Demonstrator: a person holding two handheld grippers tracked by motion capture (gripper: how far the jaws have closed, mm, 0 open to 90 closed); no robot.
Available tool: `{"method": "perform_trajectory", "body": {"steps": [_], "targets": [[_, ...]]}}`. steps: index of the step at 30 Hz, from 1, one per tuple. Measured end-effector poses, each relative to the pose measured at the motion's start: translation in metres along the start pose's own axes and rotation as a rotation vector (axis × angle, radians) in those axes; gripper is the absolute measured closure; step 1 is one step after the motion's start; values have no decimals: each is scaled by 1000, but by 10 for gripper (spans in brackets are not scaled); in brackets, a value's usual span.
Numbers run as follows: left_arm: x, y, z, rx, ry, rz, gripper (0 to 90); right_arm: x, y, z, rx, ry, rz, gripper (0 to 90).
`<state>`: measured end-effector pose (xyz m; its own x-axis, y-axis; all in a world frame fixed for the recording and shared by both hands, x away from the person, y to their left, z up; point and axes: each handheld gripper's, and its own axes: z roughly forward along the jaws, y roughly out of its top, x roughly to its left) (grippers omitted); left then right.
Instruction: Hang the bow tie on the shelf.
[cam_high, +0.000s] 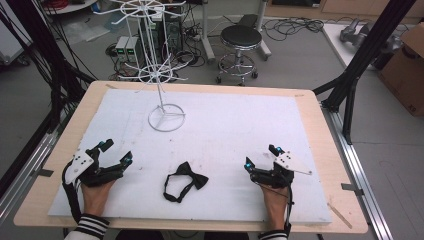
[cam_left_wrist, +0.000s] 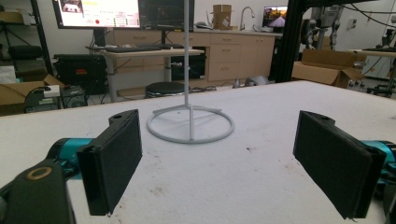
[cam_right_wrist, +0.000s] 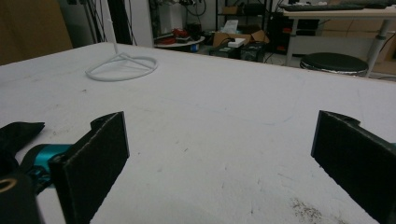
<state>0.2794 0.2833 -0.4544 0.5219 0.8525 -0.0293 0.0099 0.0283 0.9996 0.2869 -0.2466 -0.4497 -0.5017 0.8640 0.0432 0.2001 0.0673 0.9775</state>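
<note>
Both grippers sit low on the white mat, one at each near corner of the work area. The left gripper has its jaws spread wide with nothing between them; in the left gripper view its two black pads stand far apart, framing bare mat and the ring base of the white wire stand straight ahead. The right gripper is just as wide open and empty, pads well apart over bare mat. Between the two hands lies the black bow tie, flat near the front edge, its strap looped beside it, touched by neither gripper. The stand rises at the far middle of the mat, well apart from the tie
</note>
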Motion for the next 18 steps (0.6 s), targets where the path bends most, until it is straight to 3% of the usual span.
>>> {"method": "perform_trajectory", "body": {"steps": [18], "targets": [[-1,0,-1,-7,41,-1,153,0,0,-1,2,-8,6,30]]}}
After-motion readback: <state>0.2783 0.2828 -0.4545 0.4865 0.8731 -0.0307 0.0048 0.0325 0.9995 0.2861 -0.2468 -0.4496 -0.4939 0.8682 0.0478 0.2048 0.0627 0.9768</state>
